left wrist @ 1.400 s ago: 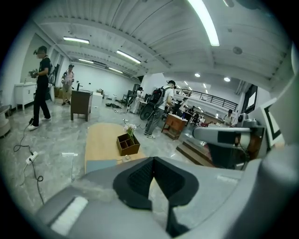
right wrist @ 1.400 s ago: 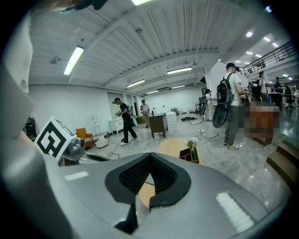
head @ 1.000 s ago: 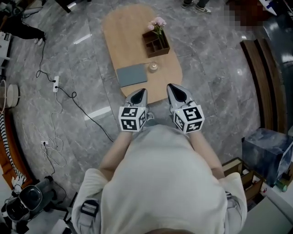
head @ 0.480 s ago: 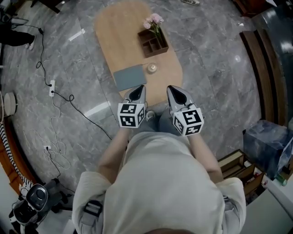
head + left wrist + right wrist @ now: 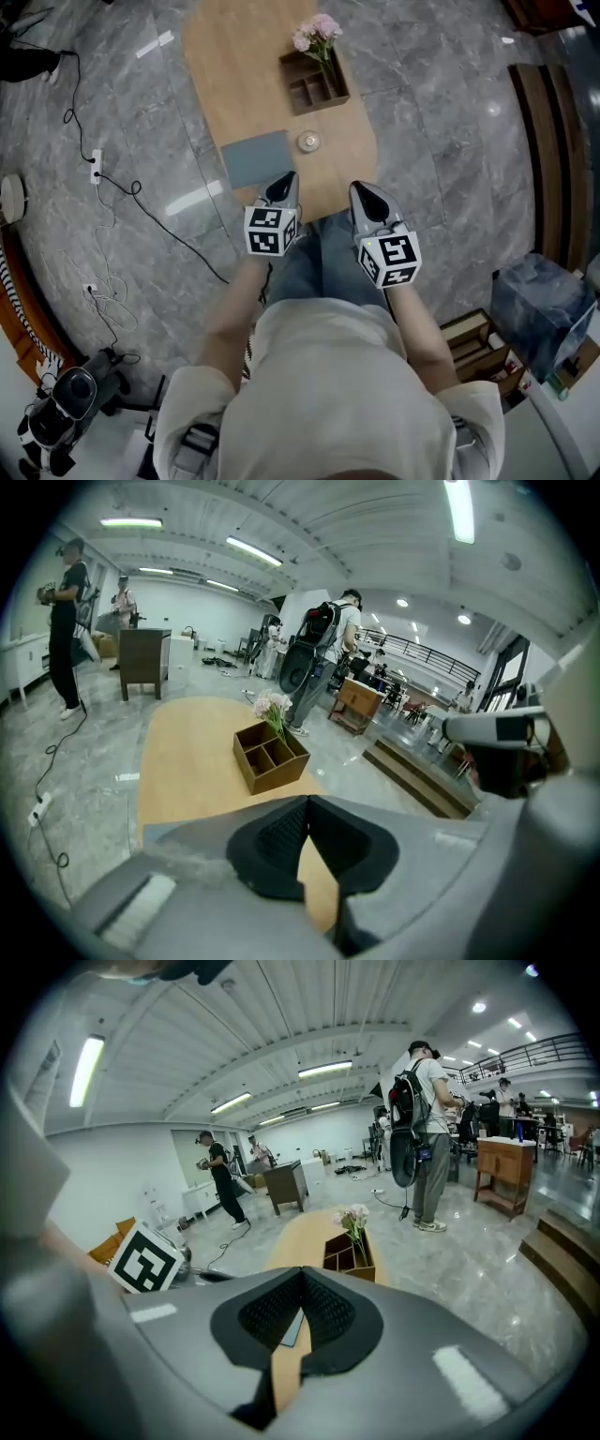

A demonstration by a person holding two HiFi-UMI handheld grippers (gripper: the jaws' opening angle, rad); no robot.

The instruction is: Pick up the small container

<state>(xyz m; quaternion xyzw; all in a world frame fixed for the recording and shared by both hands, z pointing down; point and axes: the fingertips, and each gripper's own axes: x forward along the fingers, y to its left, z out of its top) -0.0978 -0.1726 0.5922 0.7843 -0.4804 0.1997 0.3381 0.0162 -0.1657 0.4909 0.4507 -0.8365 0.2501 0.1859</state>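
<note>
The small container point(image 5: 308, 142) stands upright on the wooden table point(image 5: 225, 75). It looks round from above and sits between the grey mat point(image 5: 255, 157) and the divided box point(image 5: 314, 82). One compartment of the box holds pink flowers point(image 5: 316, 30). The left gripper point(image 5: 284, 181) and right gripper point(image 5: 364, 191) hover at the table's near end, each with its jaws pressed together.

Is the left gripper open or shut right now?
Shut: in the left gripper view the grey left gripper has its black pads meeting at the tips, with nothing between them.

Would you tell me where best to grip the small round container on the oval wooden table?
Probably across its round sides, coming down from above: the small round container looks circular, standing free on the oval wooden table, apart from the grey rectangular mat beside it.
</note>
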